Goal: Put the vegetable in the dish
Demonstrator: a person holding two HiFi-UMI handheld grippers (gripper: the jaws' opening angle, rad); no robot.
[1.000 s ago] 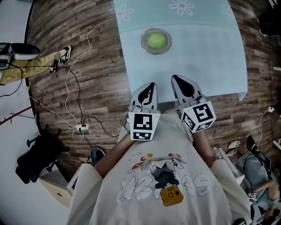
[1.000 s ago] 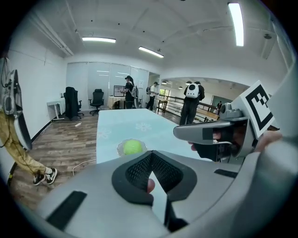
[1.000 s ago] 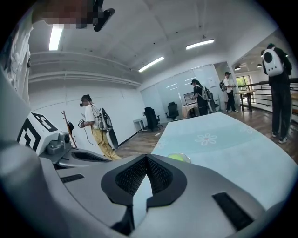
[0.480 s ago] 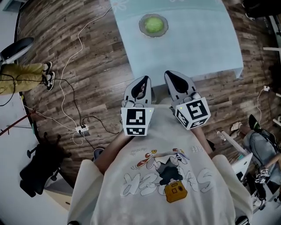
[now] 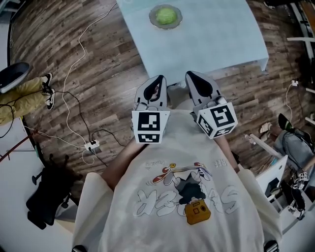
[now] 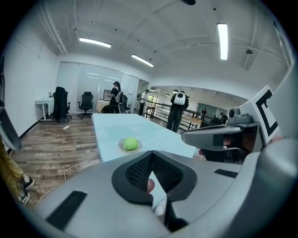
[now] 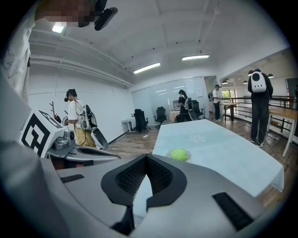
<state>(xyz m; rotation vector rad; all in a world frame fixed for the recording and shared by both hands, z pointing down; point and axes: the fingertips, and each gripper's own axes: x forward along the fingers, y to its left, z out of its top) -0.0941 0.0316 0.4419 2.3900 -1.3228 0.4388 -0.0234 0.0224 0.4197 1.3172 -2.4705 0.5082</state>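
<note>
Risk looks slight: green vegetable (image 5: 166, 15) already sits in the glass dish (image 5: 152, 18) on the desk (image 5: 211, 37); left gripper (image 5: 159, 78) and right gripper (image 5: 190, 75) are clenched on nothing, well apart from it; floor cables (image 5: 91, 144) could snag a careless foot.

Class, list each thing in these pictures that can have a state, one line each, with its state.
vegetable: lying in the dish
dish: upright on the table, filled
left gripper: shut, holding nothing
right gripper: shut, holding nothing
</note>
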